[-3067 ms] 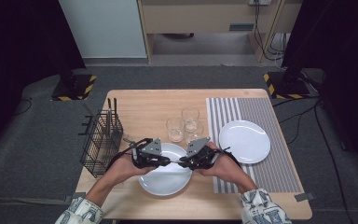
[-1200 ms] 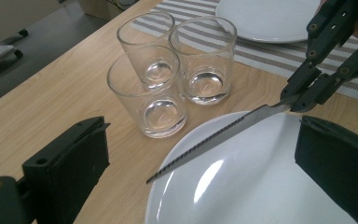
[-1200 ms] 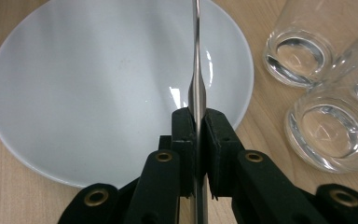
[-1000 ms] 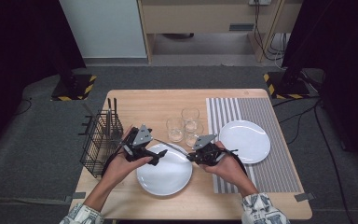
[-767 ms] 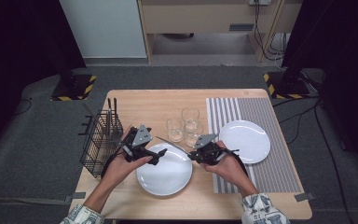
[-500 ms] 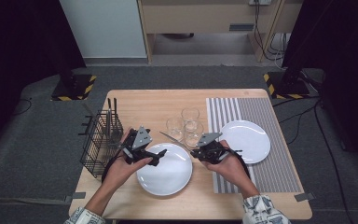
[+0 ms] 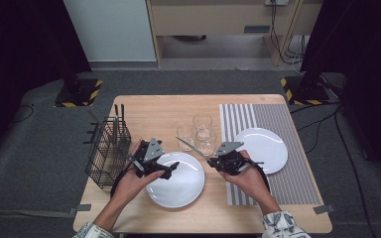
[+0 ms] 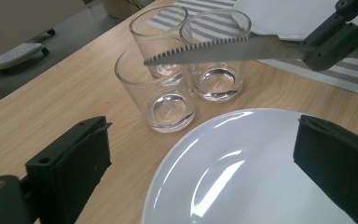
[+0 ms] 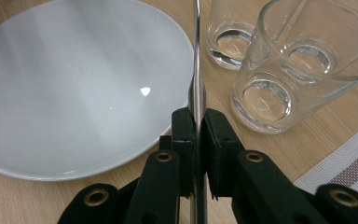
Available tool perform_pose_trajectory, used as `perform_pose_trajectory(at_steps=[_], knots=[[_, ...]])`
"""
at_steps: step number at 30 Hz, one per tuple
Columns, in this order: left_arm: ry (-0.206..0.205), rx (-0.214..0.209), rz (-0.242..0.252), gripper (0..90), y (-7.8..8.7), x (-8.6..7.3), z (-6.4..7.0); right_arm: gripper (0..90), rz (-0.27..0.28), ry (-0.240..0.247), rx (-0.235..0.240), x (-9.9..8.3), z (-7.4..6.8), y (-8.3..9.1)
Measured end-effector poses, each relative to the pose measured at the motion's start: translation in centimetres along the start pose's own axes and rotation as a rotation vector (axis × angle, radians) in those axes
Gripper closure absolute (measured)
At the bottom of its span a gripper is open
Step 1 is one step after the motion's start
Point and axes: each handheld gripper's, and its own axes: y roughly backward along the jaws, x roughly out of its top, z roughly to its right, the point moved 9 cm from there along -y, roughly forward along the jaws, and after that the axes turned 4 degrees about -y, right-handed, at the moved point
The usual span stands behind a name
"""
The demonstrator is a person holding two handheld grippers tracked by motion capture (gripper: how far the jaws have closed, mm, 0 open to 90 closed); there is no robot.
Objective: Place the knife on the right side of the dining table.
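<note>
My right gripper [image 7: 214, 160] [image 9: 196, 122] is shut on a serrated table knife [image 7: 192, 147] [image 9: 197, 56]. The blade points up and left, over the table in front of three empty glasses [image 7: 202, 133] [image 8: 168, 88] [image 9: 279, 70]. In the left gripper view the knife [image 8: 223, 49] hangs level across the glasses, held by the right gripper [image 8: 340, 32]. A white plate [image 7: 176, 181] [image 8: 242, 168] [image 9: 74, 84] lies at the front middle. My left gripper [image 7: 171, 169] [image 8: 200, 128] stands open over the plate's left rim, nothing between its jaws.
A black wire cutlery basket [image 7: 106, 148] with utensils stands at the table's left edge. A second white plate [image 7: 263, 148] rests on a striped placemat [image 7: 278, 183] at the right.
The two grippers were close together over the plate. The right one has drawn right with the knife, away from the left gripper, which has shifted slightly left and stands open.
</note>
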Motion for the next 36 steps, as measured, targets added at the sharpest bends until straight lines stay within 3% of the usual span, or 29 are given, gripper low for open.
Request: perform_pose_trajectory(at_steps=[17, 36], knots=[[0.002, -0.006, -0.018, 3.3, -0.7, -0.9, 0.6, 83.3, 0.041, -0.053, -0.049, -0.3, 1.3, 1.8], [-0.009, -0.002, -0.041, 3.7, -1.3, -2.1, 1.6, 83.3, 0.068, -0.098, -0.112, -1.5, 3.5, 5.6]])
